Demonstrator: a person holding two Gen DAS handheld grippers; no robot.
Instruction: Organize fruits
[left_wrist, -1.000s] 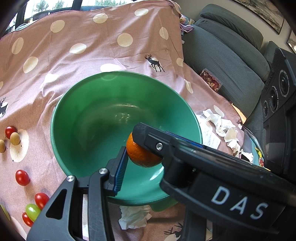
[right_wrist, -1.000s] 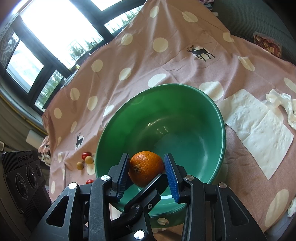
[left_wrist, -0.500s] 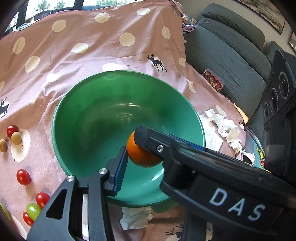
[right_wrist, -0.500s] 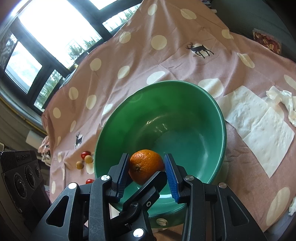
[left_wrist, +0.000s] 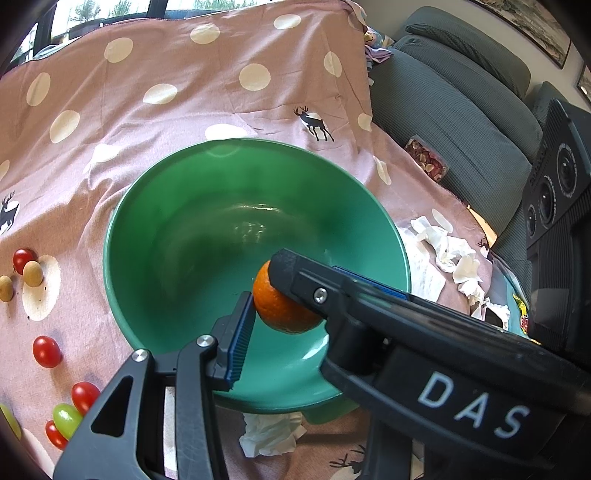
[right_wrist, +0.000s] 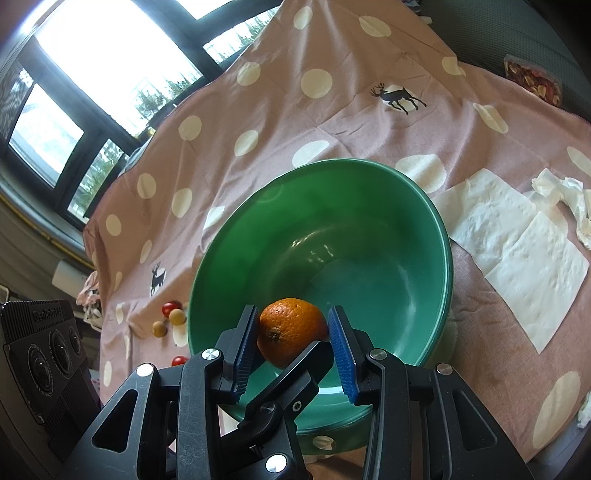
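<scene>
orange (right_wrist: 291, 328) hangs over the near inner wall of the green bowl (right_wrist: 448, 258), above the near rim and clear of the bowl's floor, which looks bare. the right gripper (right_wrist: 292, 314) pinches it across the middle: both blue ribbed pads sit against opposite sides of the peel, with the stem dimple facing the near rim. the left gripper (left_wrist: 284, 306) reaches in from the near side of the bowl too. one of its blue pads rests against the orange's flank, but its other finger is hidden behind the right gripper's black body, so i cannot tell whether it really clamps the fruit or only steadies it.

judged as a thing to handle, the orange is firm, round and fairly weighty for its size. its peel is pebbled and gives a little, so ribbed pads should bite well, yet a round shape can squirt out if squeezed off-centre. the widest band around the middle is the sensible place to hold it, as the right gripper does. hard pressure could bruise it, and a drop into the bowl from high up could make it bounce or roll up the curved wall, so lowering it toward the bowl's floor before letting go seems wise.

cherry tomatoes (left_wrist: 46, 350), a green grape (left_wrist: 66, 419) and two small tan fruits (left_wrist: 32, 273) lie on the cloth left of the bowl, apparently not yet gathered.
</scene>
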